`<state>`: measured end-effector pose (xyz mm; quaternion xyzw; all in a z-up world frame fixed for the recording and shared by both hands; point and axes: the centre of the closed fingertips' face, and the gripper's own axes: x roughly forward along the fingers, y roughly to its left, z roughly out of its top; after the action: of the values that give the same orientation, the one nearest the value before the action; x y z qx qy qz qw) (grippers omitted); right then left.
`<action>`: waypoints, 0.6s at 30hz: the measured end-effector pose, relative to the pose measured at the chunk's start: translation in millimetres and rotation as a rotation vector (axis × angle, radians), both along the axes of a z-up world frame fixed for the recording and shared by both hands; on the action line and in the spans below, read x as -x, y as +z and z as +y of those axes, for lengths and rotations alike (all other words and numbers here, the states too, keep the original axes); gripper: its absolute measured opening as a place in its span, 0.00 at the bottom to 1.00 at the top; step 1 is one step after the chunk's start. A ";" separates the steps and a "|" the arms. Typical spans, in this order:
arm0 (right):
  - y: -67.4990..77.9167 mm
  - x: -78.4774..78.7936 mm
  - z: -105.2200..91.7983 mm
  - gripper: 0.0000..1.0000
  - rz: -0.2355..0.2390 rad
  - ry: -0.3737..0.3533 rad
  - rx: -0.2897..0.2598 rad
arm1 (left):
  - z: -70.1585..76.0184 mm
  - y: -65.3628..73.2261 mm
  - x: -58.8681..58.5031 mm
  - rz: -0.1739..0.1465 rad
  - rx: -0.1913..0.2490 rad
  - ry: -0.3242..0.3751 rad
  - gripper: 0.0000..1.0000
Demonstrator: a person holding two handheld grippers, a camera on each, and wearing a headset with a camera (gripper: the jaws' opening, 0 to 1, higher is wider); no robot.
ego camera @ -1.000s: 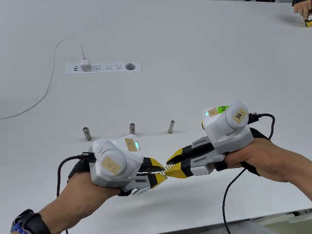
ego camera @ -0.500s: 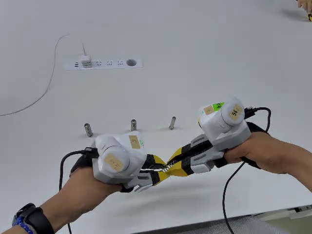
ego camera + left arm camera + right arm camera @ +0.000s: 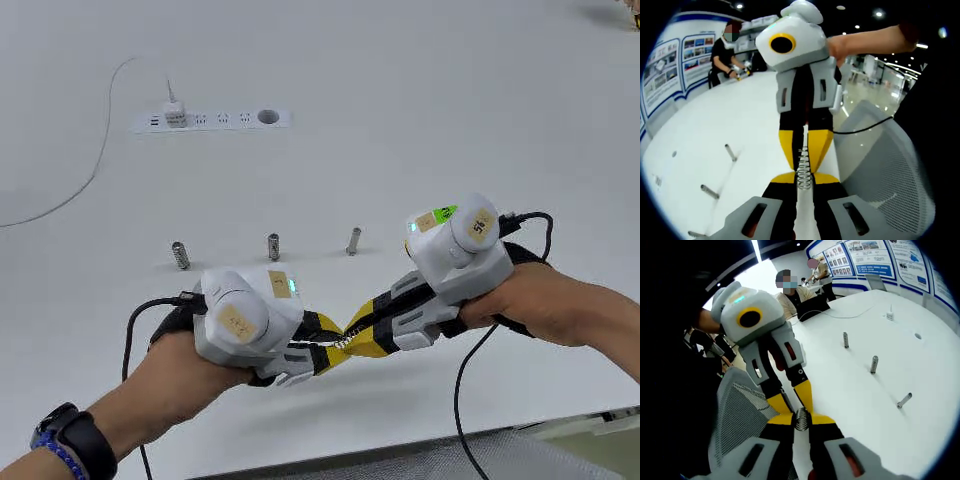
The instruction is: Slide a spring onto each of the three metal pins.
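A small metal spring [image 3: 343,342] hangs between the two grippers' yellow tips, low over the table's front part. My left gripper [image 3: 333,348] is shut on one end of the spring [image 3: 803,171]. My right gripper [image 3: 356,335] faces it and is shut on the other end [image 3: 800,418]. Three pins stand in a row behind the grippers. The left pin [image 3: 180,255] and the middle pin [image 3: 273,246] each carry a spring. The right pin [image 3: 353,240] is bare and leans a little. From my right gripper [image 3: 801,422], the bare pin [image 3: 904,400] lies nearest.
A white power strip [image 3: 212,119] with a plugged charger and a thin cable lies at the back left of the white table [image 3: 450,130]. The table's front edge runs just below my hands. Grey mesh [image 3: 890,170] sits past that edge. People work at the table's far end.
My right gripper's jaws, spread around the spring a second ago, have shut on it. Both grippers stay tip to tip in about the same place.
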<state>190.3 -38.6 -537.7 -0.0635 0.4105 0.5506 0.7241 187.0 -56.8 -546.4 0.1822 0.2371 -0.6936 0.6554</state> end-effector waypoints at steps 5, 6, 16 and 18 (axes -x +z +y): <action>-0.8 -2.0 -1.6 0.12 0.004 -0.033 -0.009 | 0.9 -0.3 -2.5 0.014 0.005 0.015 0.11; -1.1 -2.6 -1.9 0.12 0.004 -0.039 -0.010 | 1.3 -0.7 -3.0 0.015 0.004 0.018 0.11; -3.8 -1.6 -9.2 0.12 0.017 -0.080 -0.014 | 11.0 -11.8 -7.0 0.040 -0.019 0.057 0.15; -5.2 -0.6 -10.9 0.12 0.023 -0.086 -0.012 | 12.0 -12.5 -7.7 0.042 -0.019 0.063 0.15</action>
<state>190.9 -49.4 -542.9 -0.0352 0.4179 0.5219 0.7428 194.7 -44.8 -558.8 0.1661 0.2631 -0.6739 0.6701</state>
